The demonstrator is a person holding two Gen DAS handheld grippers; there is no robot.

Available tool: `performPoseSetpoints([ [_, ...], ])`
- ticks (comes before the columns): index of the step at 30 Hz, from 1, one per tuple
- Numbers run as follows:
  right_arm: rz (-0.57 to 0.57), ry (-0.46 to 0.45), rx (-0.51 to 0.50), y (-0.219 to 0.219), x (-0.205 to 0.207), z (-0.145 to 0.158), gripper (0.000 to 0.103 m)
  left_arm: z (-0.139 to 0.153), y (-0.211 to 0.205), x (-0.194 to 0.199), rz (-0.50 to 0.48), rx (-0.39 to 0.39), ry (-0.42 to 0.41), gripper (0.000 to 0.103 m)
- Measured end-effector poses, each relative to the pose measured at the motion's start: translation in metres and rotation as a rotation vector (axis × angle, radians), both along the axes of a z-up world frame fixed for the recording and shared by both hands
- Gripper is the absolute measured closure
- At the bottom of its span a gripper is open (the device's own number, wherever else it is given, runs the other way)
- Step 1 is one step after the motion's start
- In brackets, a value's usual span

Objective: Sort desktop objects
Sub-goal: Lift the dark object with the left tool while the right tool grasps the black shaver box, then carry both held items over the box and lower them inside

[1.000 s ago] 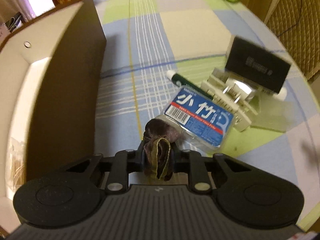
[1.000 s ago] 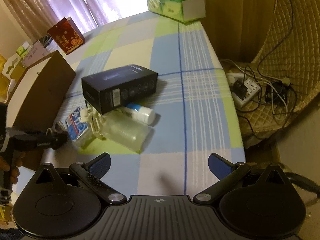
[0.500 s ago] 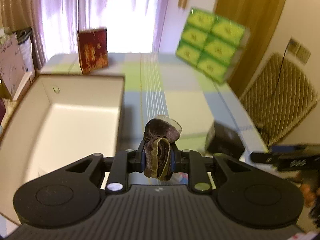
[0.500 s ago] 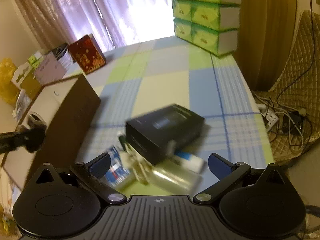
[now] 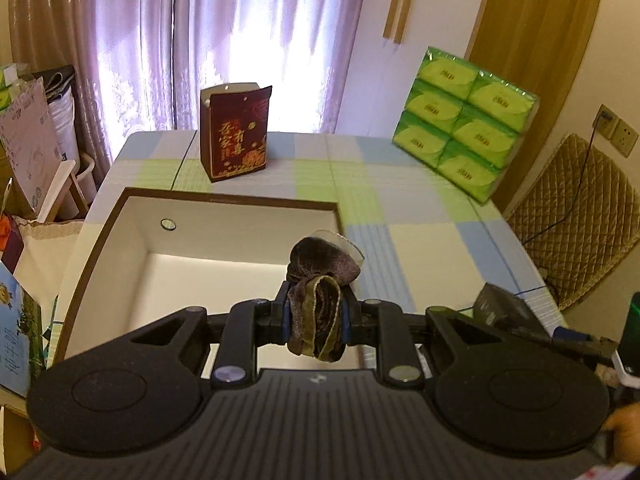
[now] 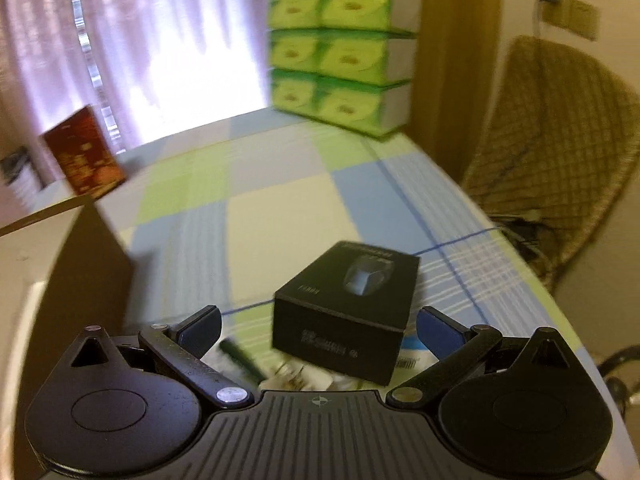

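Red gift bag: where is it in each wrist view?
Left wrist: red bag upper centre, standing on the table behind the open box.
Right wrist: red bag at far left, blurred, past the box's corner.
Shared landmark: green tissue stack, to the right of the bag in both.

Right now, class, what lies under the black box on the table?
The black box rests on a pile: a dark pen, a white-and-blue tube and clear plastic stick out from beneath it. Whatever lies further under is covered.
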State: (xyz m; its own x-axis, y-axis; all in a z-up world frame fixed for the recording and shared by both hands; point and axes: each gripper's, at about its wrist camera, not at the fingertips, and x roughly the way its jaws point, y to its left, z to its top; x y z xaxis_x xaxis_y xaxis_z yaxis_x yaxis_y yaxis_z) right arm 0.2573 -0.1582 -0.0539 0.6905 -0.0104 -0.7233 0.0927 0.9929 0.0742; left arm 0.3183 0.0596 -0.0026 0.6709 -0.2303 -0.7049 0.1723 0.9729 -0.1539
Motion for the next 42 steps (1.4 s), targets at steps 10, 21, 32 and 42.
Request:
performPoseSetpoints([
  [10, -0.106, 0.037, -0.148, 0.014, 0.028, -0.030, 0.016, -0.024, 0.015, 0.020, -0.025, 0.002, 0.060, 0.085],
  [21, -0.008, -0.032, -0.095, -0.012, 0.017, -0.015, 0.026, -0.035, 0.020, 0.016, -0.018, -0.009, 0.090, 0.085],
  [32, 0.149, -0.138, 0.015, -0.016, -0.006, 0.034, 0.026, -0.029, 0.030, -0.003, -0.005, 0.004, 0.082, 0.085],
  [42, 0.356, -0.248, 0.113, 0.028, -0.033, 0.088, 0.026, -0.014, 0.050, -0.023, 0.033, 0.016, 0.048, 0.085],
])
